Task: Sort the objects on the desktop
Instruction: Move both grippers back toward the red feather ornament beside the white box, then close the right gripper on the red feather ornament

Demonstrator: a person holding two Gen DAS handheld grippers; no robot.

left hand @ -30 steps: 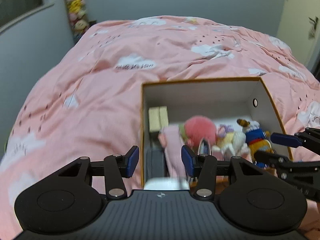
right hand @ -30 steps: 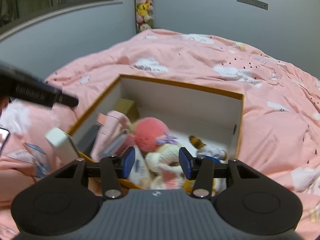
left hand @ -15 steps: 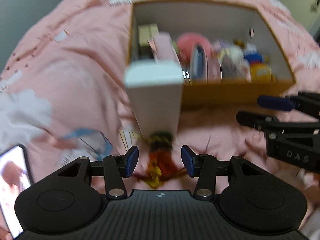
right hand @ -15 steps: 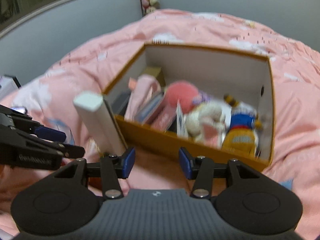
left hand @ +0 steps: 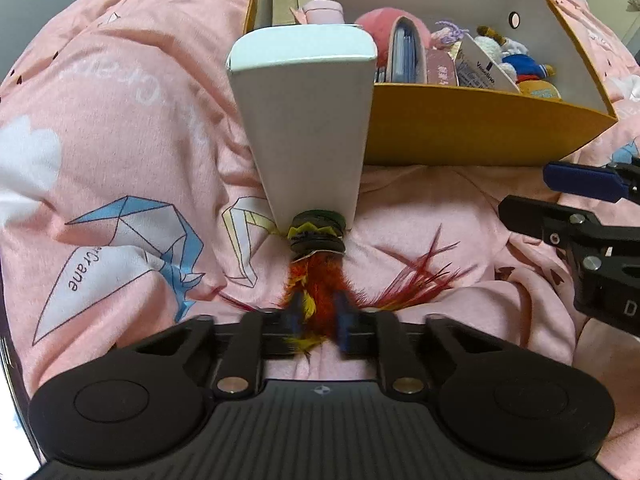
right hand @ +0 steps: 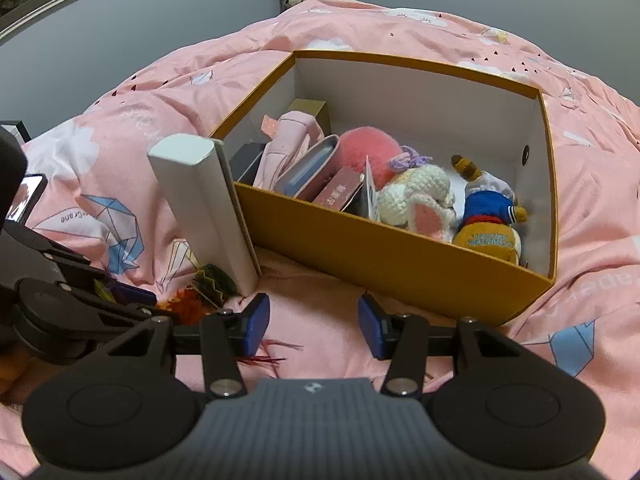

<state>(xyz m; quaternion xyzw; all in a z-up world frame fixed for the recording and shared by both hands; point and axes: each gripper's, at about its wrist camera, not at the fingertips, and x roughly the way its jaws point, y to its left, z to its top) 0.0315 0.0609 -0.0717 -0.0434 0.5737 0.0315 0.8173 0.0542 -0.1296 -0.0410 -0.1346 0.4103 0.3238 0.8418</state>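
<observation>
Left wrist view — red-orange feathered shuttlecock (left hand: pixel 318 280), black-disc base (left hand: pixel 317 236)

Left wrist: low, close behind white carton (left hand: pixel 308 120). Right wrist: higher, farther back; both face orange box (right hand: pixel 396 248).

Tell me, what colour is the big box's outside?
Mustard yellow box, white inside; the right wrist view shows it best.

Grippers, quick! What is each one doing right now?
Left gripper: closed on the feather shuttlecock.
Right gripper: open, holding nothing.
</observation>
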